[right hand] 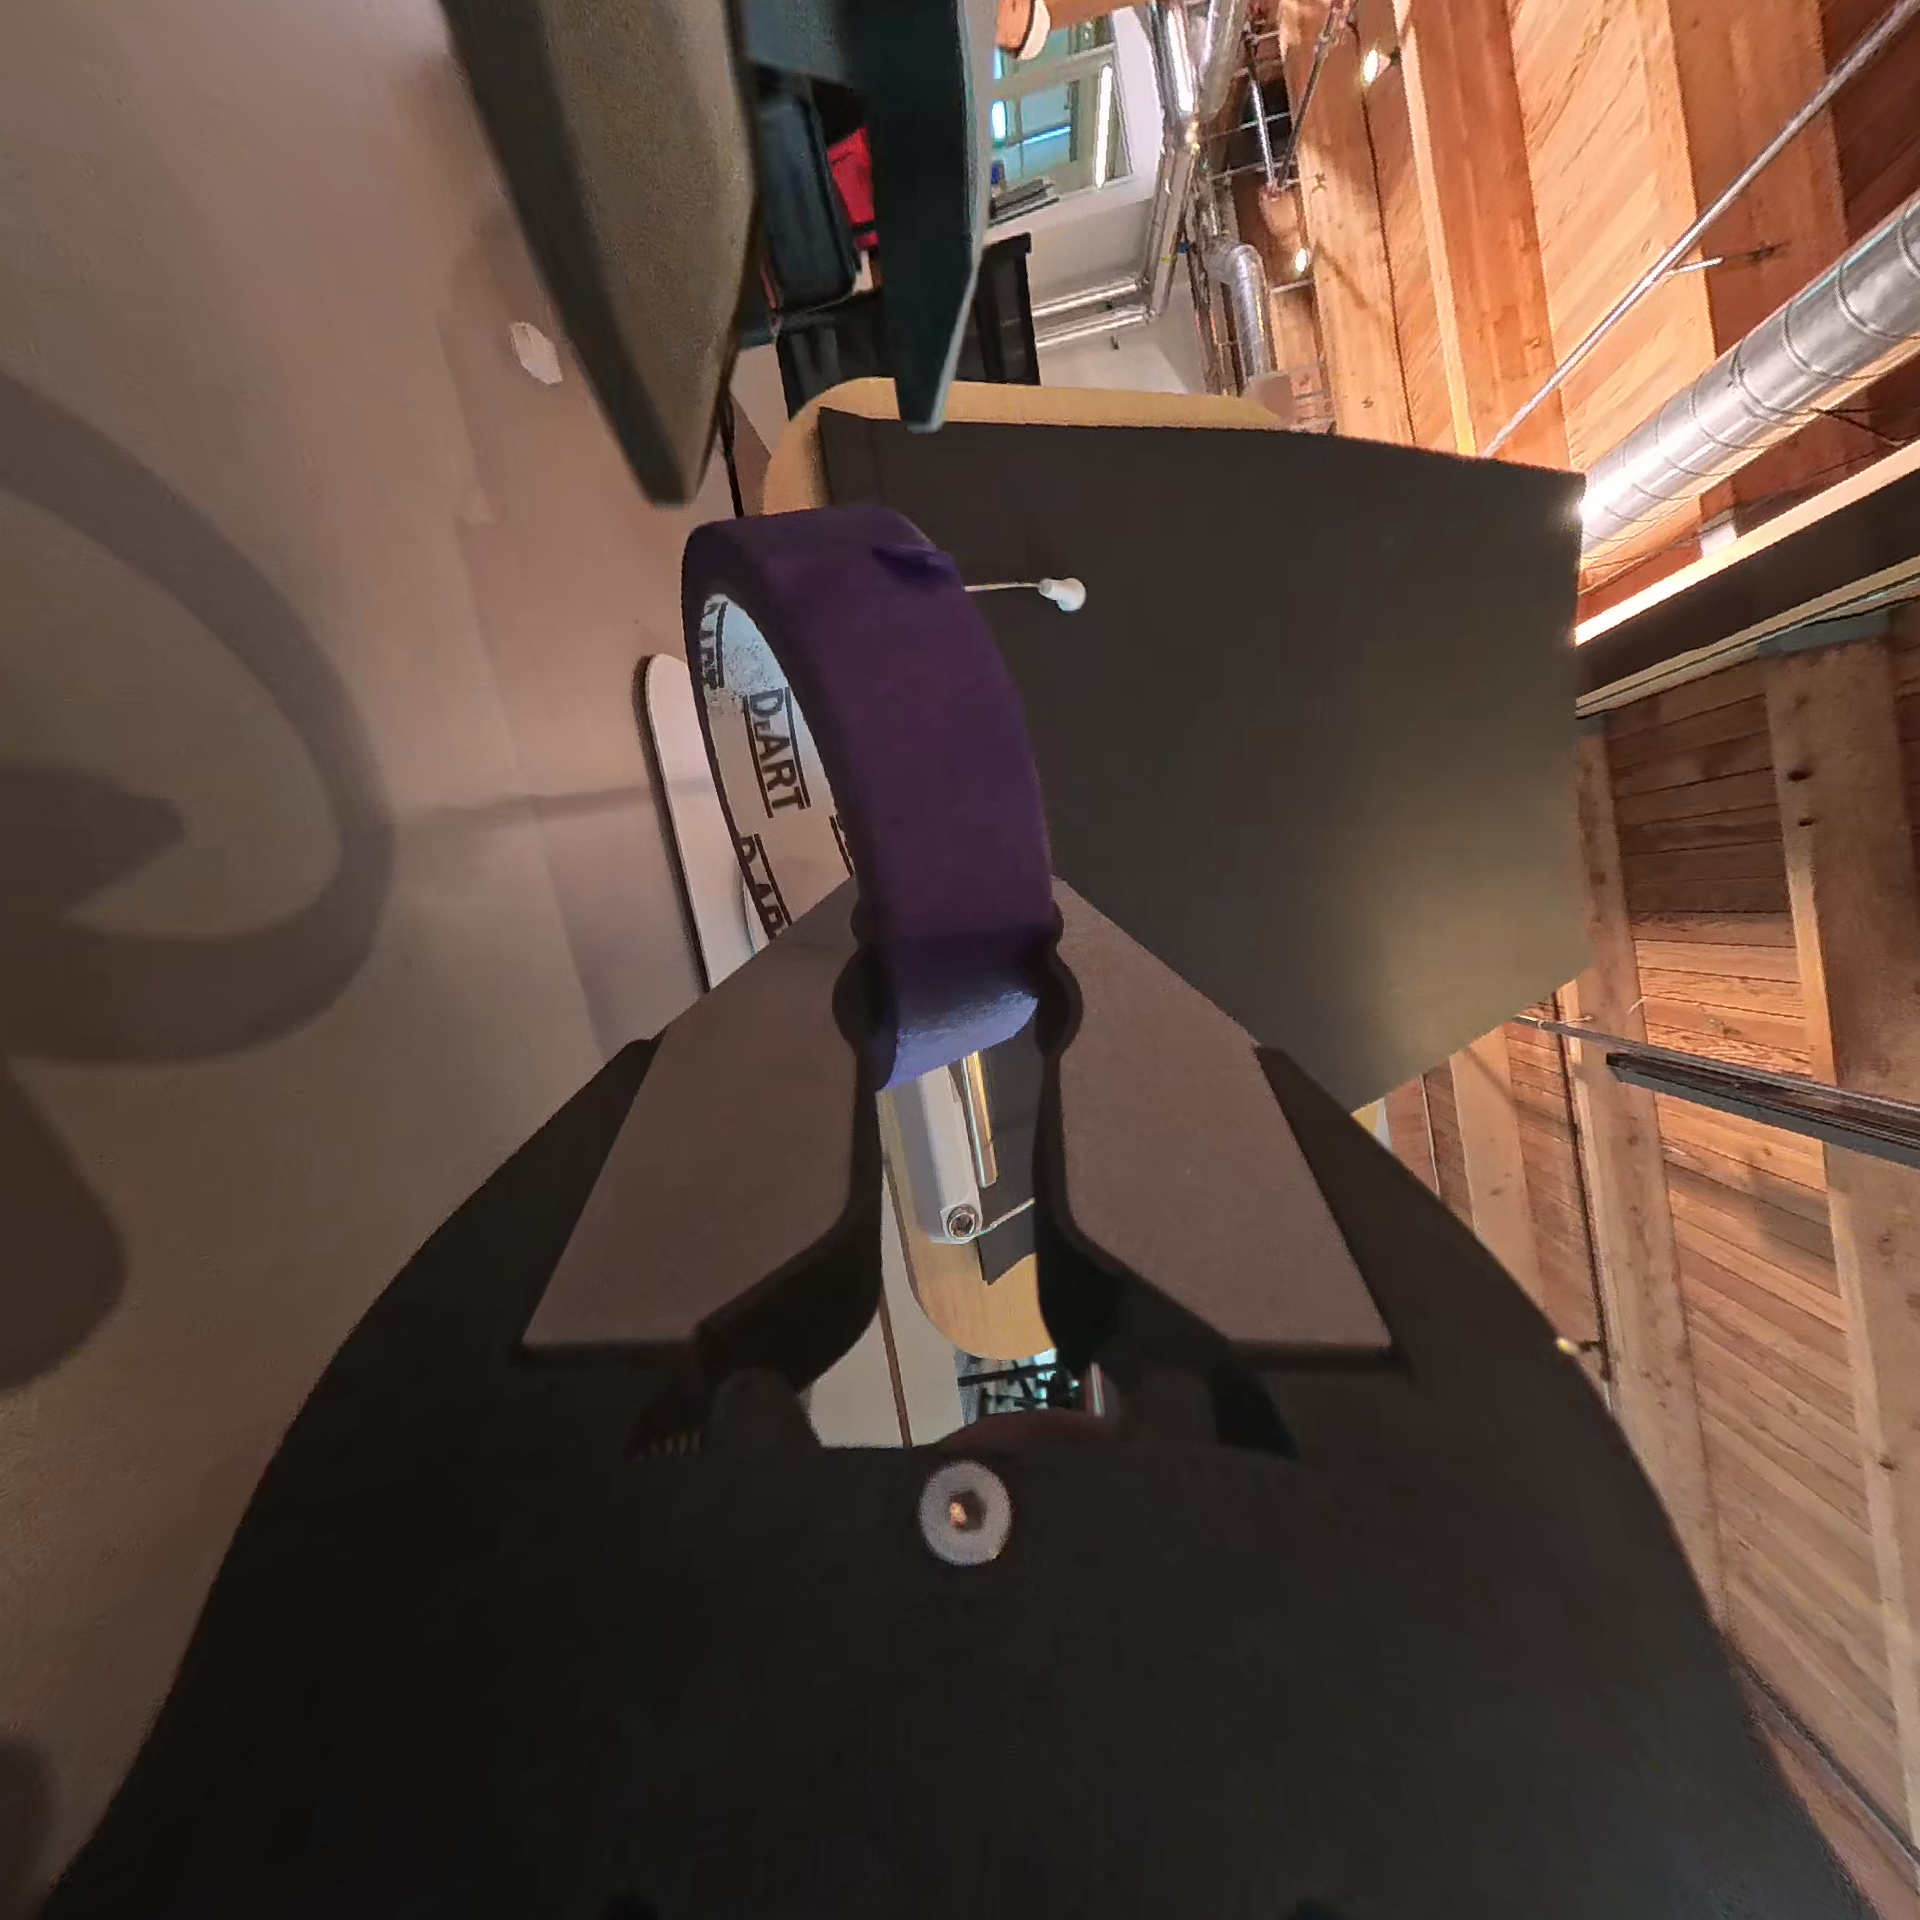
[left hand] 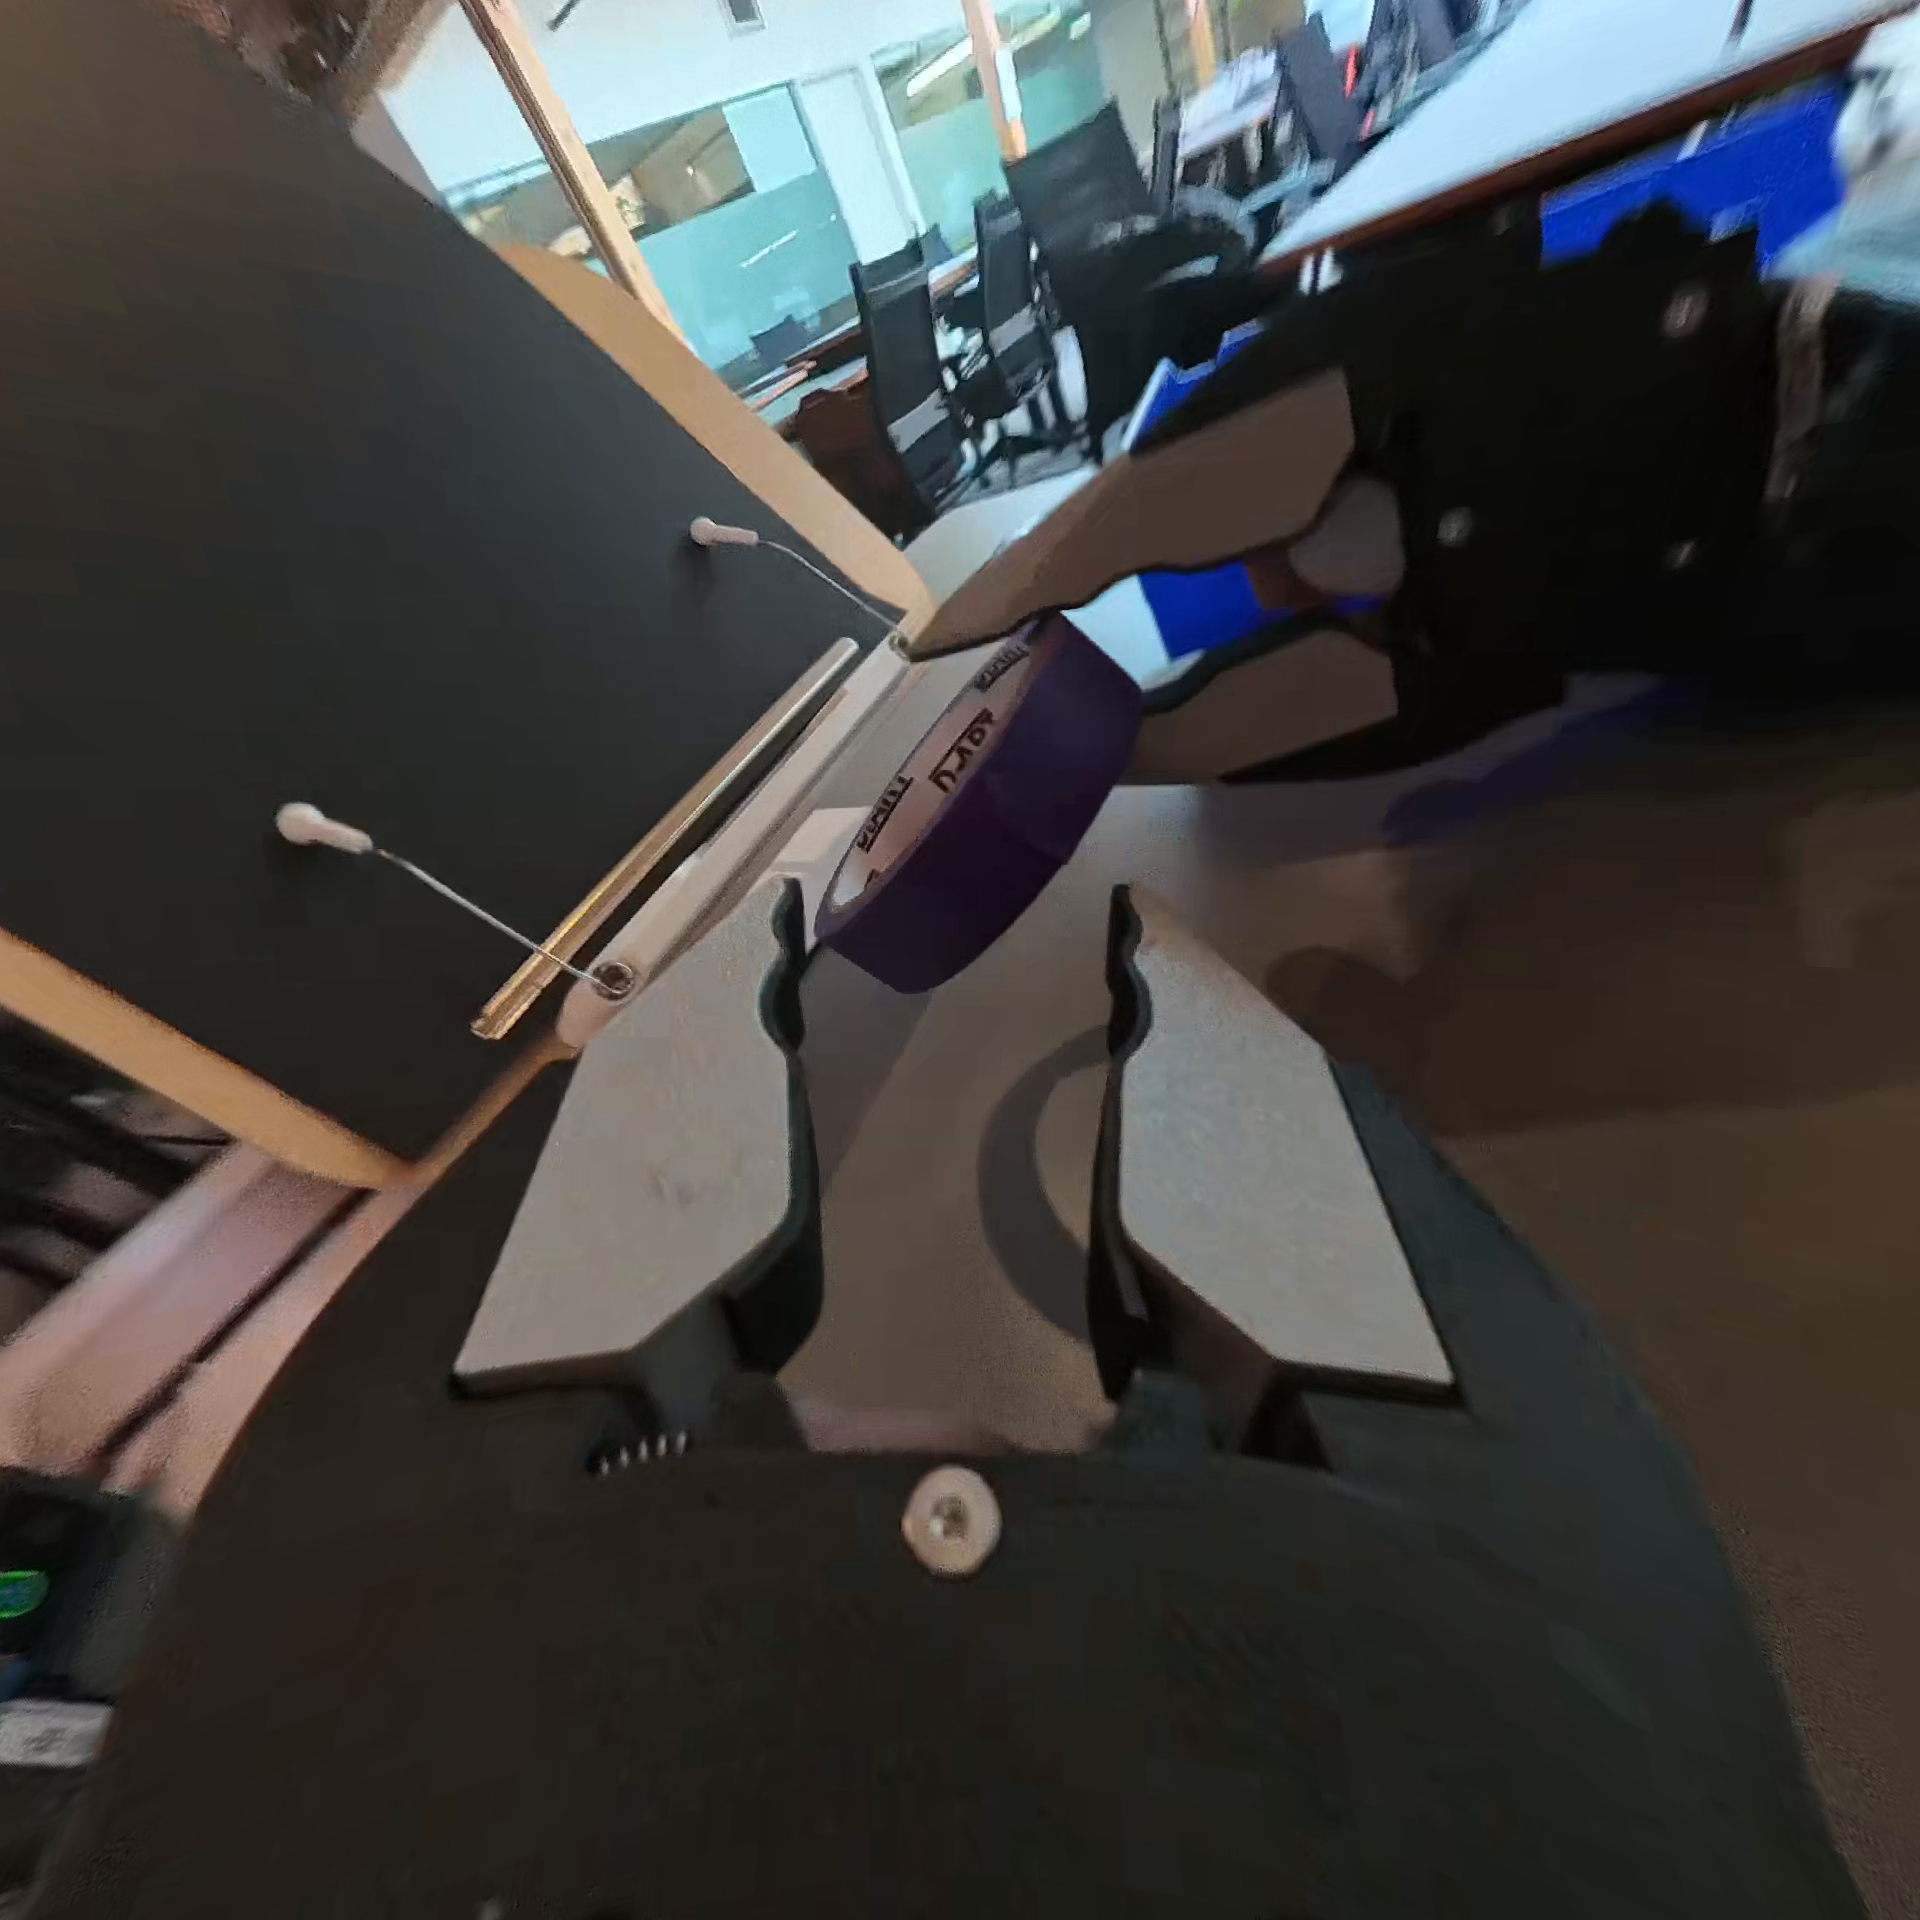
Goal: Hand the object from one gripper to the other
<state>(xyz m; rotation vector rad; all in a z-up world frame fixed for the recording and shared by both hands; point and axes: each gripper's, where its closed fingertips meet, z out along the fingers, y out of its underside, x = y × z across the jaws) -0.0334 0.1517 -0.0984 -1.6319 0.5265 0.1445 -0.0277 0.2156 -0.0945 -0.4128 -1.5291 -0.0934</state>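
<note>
This is an open-plan office in a timber-built loft. Black mesh office chairs (left hand: 940,364) stand around long white desks (left hand: 1558,114), with glass-walled meeting rooms (left hand: 727,229) behind them. Overhead, wooden ceiling planks (right hand: 1507,260) carry exposed silver ventilation ducts (right hand: 1766,364), and wood-plank walls (right hand: 1714,1195) line the side.

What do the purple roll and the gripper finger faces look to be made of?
Purple tape roll: matte, crepe-like paper tape on a white printed core, probably cardboard; the surface is dull and slightly textured. Left gripper fingers: flat grey, finely speckled faces, likely plastic or coated plate, with black rubbery-looking pads.
</note>
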